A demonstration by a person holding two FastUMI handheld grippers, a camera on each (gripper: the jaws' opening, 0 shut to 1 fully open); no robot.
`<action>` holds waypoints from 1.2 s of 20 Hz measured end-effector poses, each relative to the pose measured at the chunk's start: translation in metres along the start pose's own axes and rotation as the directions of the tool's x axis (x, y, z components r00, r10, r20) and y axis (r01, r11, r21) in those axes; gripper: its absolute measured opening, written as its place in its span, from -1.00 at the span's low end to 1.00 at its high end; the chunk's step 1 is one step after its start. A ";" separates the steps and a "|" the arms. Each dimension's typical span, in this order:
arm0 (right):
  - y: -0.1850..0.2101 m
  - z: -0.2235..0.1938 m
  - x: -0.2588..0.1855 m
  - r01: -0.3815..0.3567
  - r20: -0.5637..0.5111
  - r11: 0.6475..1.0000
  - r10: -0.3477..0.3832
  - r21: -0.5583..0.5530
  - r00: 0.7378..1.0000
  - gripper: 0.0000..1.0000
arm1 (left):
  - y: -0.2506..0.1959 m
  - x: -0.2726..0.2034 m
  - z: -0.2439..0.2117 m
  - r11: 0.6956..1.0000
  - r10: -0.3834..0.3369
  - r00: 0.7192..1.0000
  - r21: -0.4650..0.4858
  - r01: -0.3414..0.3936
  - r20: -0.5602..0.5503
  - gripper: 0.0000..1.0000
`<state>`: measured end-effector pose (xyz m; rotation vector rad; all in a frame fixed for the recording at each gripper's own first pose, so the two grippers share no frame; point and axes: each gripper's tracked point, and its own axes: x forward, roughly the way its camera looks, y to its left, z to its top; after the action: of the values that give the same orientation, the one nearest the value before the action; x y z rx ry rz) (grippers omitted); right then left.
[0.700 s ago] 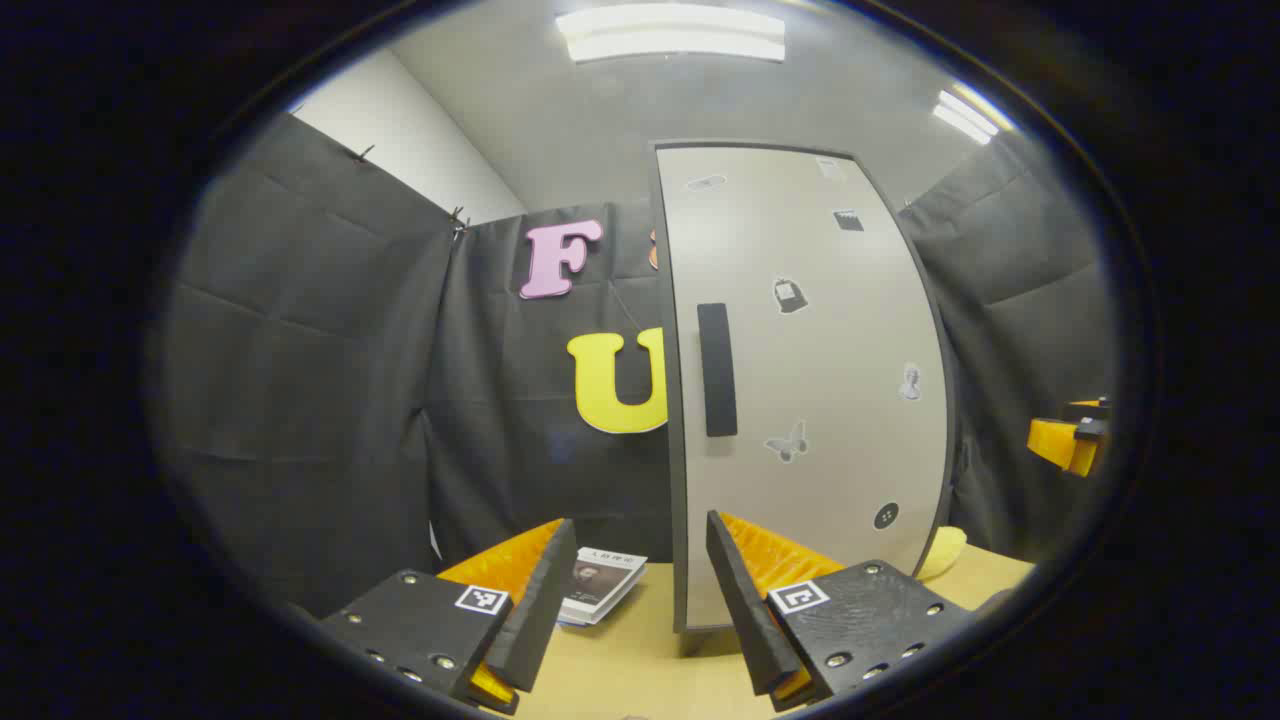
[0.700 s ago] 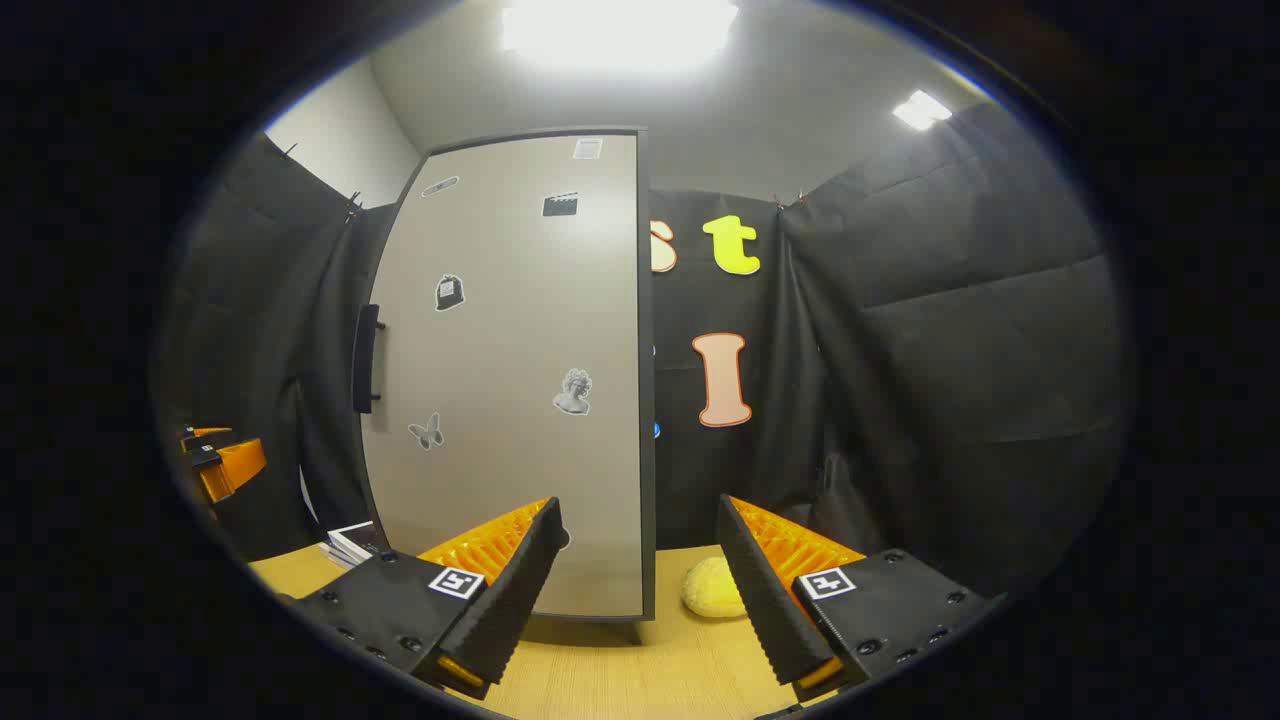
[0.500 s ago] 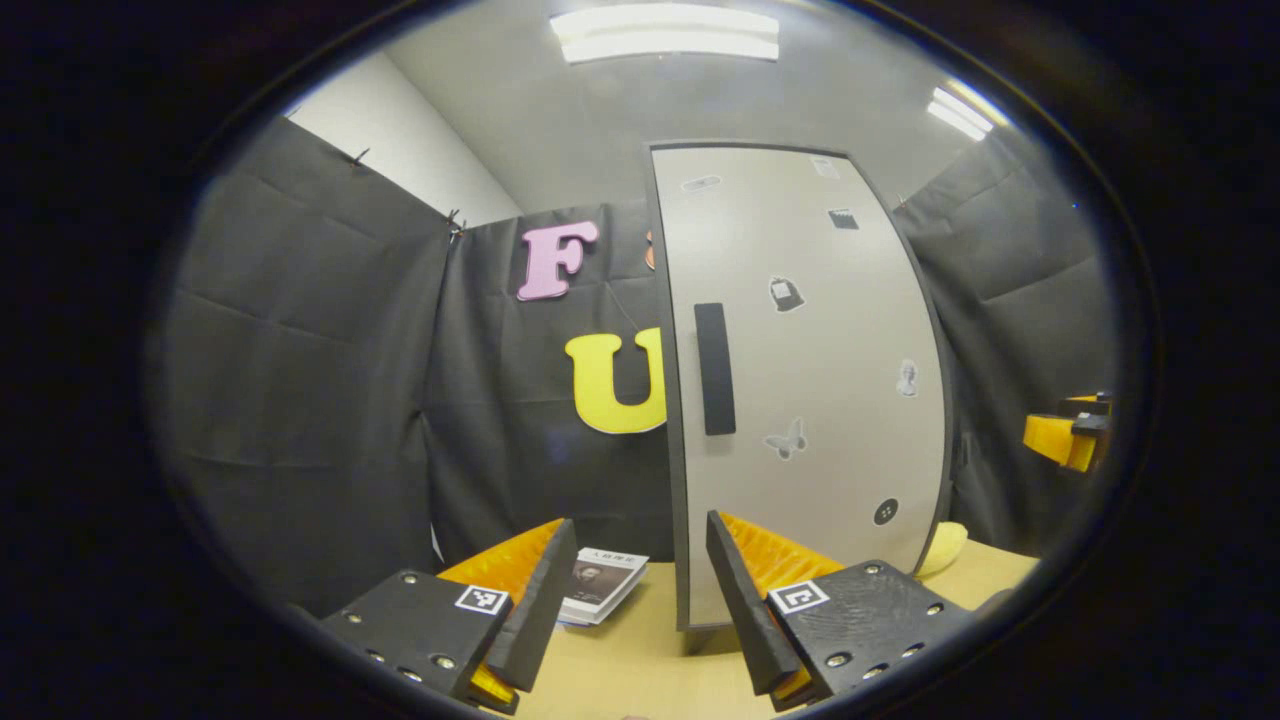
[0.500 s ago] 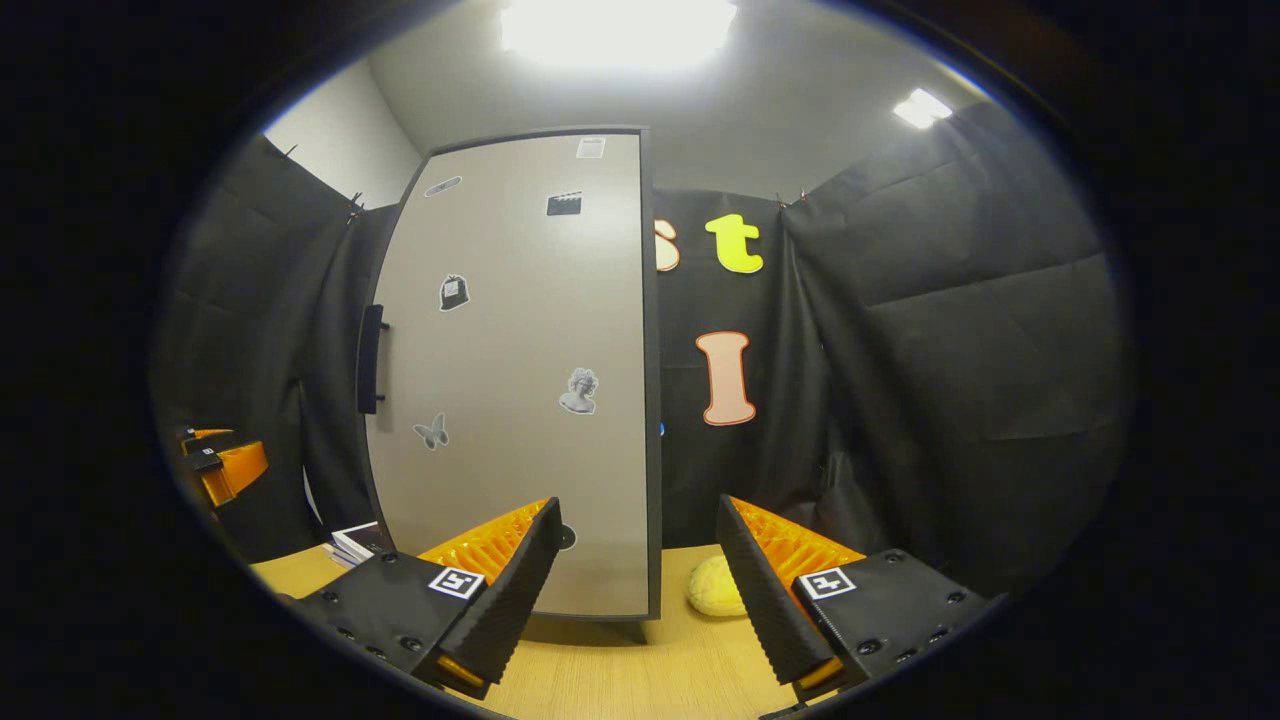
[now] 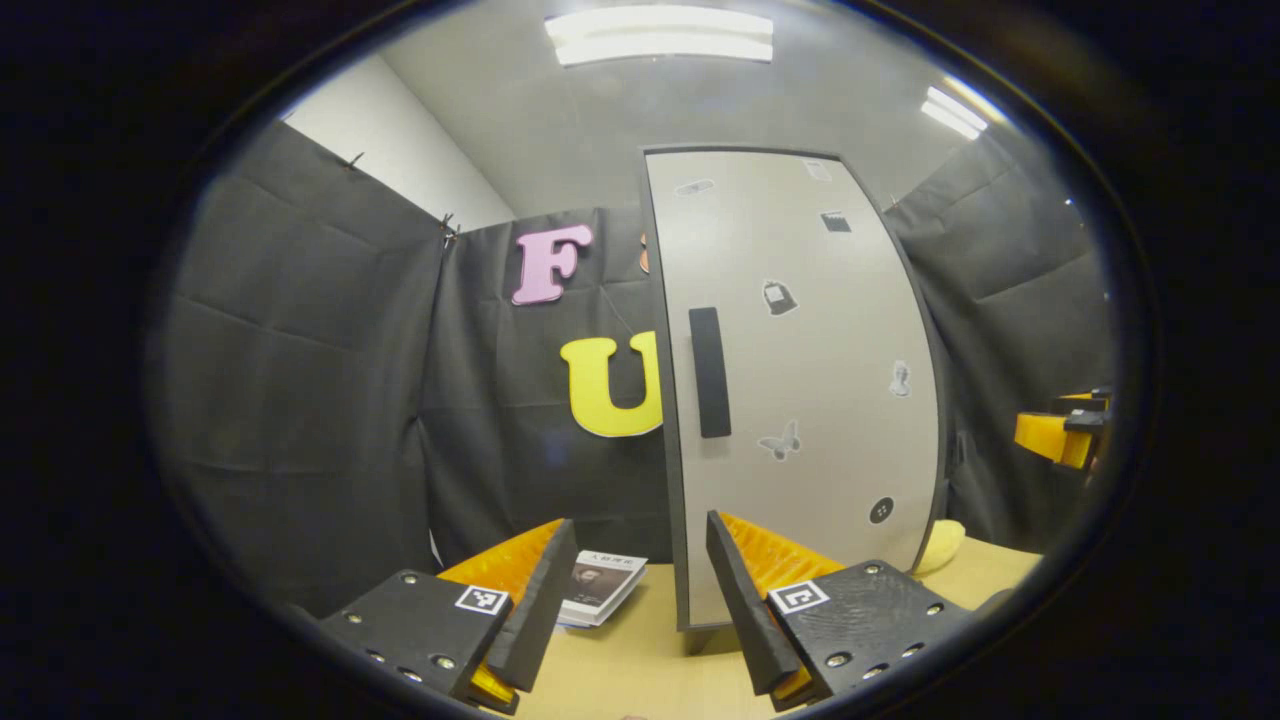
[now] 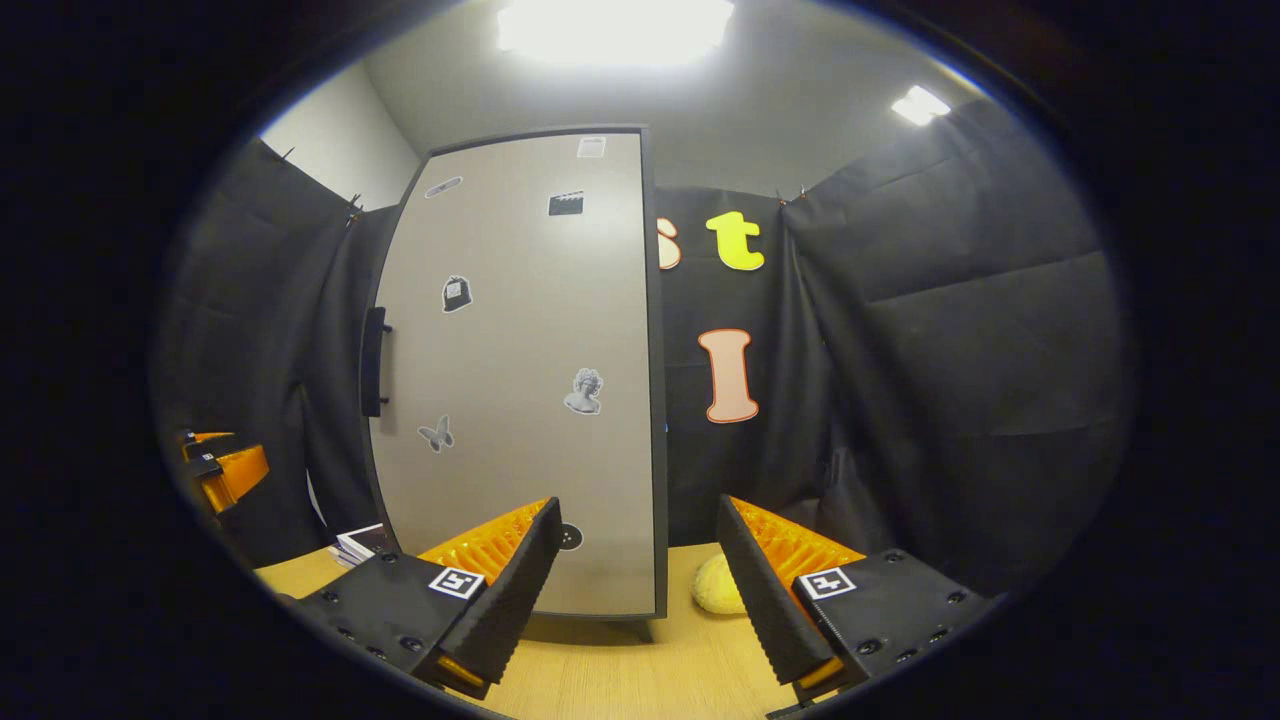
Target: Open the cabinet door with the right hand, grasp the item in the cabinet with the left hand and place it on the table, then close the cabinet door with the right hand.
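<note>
Since a moment ago almost nothing has changed: in the left gripper view the cabinet door (image 5: pixel 800 380) has slid a touch leftward and the far gripper at the right edge sits slightly lower; in the right gripper view the door has drifted a little to the right. The door is shut in both views.

In the left gripper view, a stack of booklets (image 5: pixel 603 587) lies on the wooden table (image 5: pixel 640 660) left of the cabinet. The left gripper (image 5: pixel 632 600) hangs above the table with its fingers spread wide, gripping nothing and touching nothing. The dark vertical handle (image 5: pixel 709 372) sits near the door's left edge. The yellow item (image 5: pixel 942 547) peeks out by the cabinet's right foot.

In the right gripper view, the right gripper (image 6: pixel 640 600) is likewise spread wide and empty, clear of the door, with the item on the table seen between its fingers.
</note>
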<state>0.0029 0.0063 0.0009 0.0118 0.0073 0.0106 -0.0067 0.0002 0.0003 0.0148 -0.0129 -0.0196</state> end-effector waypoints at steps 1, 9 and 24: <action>0.000 0.001 0.001 -0.001 0.001 1.000 0.001 0.000 1.000 0.93 | 0.001 0.000 -0.002 1.000 0.003 1.000 -0.002 -0.003 -0.001 0.58; 0.025 0.019 0.017 -0.064 0.003 0.998 0.064 0.006 0.998 0.96 | 0.020 -0.011 -0.007 0.999 0.033 0.999 0.005 -0.033 -0.008 0.58; 0.134 0.075 0.071 -0.247 0.055 0.969 0.247 -0.002 0.967 0.96 | 0.099 -0.037 -0.022 0.987 0.159 0.987 0.030 -0.158 -0.035 0.58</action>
<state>0.0734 0.1402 0.0774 0.0178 -0.0489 0.2600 -0.0418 0.1004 -0.0209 0.0416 0.0235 0.1405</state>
